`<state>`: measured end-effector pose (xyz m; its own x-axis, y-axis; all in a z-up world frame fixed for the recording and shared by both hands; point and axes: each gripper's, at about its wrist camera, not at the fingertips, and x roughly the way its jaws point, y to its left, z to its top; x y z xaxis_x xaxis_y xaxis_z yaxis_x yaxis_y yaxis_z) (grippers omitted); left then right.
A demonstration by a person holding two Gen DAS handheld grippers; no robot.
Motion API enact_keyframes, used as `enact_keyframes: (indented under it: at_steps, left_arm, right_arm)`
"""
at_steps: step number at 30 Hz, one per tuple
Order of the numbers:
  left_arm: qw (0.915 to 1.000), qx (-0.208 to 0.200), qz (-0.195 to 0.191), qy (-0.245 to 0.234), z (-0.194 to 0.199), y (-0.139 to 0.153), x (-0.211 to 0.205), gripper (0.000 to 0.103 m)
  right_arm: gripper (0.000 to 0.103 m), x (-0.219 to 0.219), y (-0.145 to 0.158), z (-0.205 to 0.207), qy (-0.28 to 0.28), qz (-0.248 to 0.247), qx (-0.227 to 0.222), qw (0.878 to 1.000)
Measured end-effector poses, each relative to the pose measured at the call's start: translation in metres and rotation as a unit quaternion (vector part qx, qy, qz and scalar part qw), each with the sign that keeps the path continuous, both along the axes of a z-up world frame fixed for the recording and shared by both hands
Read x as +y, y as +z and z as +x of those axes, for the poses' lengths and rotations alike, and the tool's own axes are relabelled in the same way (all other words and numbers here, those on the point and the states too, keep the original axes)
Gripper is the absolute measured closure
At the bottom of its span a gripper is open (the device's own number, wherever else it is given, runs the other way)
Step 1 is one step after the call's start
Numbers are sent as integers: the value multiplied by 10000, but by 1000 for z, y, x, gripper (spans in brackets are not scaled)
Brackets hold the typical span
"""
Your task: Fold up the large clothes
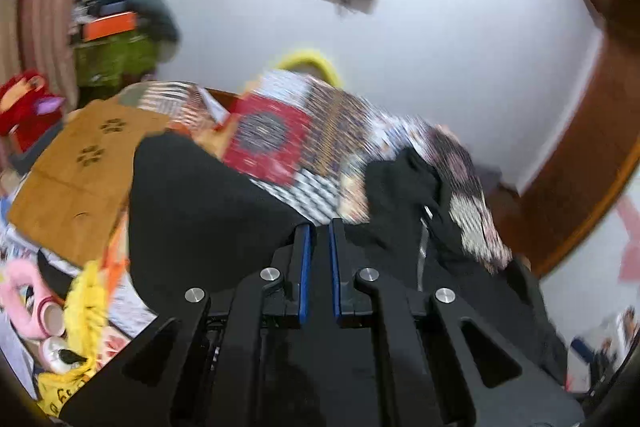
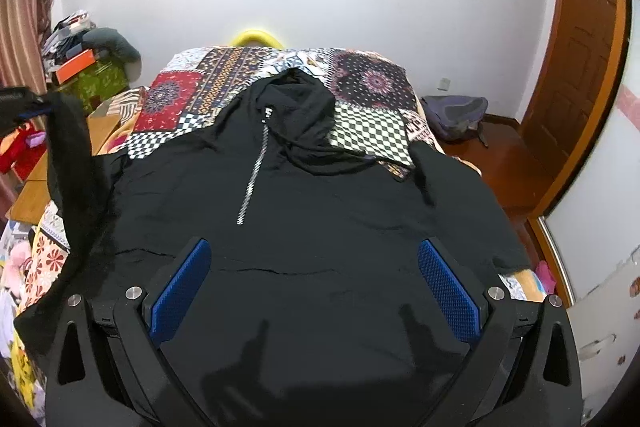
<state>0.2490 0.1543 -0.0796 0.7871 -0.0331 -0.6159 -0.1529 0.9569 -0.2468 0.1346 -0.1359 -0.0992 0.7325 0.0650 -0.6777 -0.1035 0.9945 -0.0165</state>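
The left gripper (image 1: 318, 227) has its jaws drawn narrow on a fold of the black hoodie (image 2: 304, 211), and in the right wrist view that cloth hangs from it as a lifted sleeve well off to the left of the right gripper's fingers. The right gripper (image 2: 314, 283) stands wide and empty, with the hoodie's body spread flat on the patchwork bedspread (image 2: 372, 79) between and beyond its pads.

The thin pinch could slip if the sleeve is swung hard, or the pull could drag the body askew (nothing pins it down). The zipper (image 2: 252, 183) may buckle the fold.

The left view is smeared; how much cloth sits between the pads is probably little, but hard to tell. The hem lies hidden beneath the right fingers.
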Motion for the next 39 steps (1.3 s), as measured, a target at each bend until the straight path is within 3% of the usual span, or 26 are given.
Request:
enact_keyframes:
  at_steps: [5,11,17,20,23,25,27,29,33,39]
  left_arm:
    - [9961,421,268,-733,15,-32,-64,95]
    - [9807,954,604,-1598,12,-81,-133,95]
    - [9653,1649,450,-1972,11,-121,-152,95]
    - [9644,1734,409,-1953,5,-123,-145,95]
    - [9705,1548,395,-1804,-7,-106,-126,93]
    - [9757,1398,443,-1629,-11,-94,-108,85]
    - [9820,1193,549,-1361,-20,-80,-85,59]
    - [9875,927,702,-1062,-30,-66,-63,43]
    - [9919,692,921,-530,-47,-52,-17,39]
    - [9946,684,783,74,-67,-56,43,33]
  right_arm:
    - [0,-16,-8,-1,-216,-33,100,9997]
    - [0,-20,-16,-6,-217,-165,264,9993]
    - [0,-14,-13,-6,-171,-265,286,9991]
    - [0,-7,-8,-2,-27,-304,240,9992]
    - [0,4,0,3,145,-324,143,9993]
    - [0,15,6,8,293,-324,79,9990]
    - [0,29,12,14,504,-291,28,9983]
    - [0,45,15,20,717,-277,-1,9970]
    - [0,80,18,27,1179,-386,-38,9923]
    - [0,159,6,38,2163,-890,-139,9722]
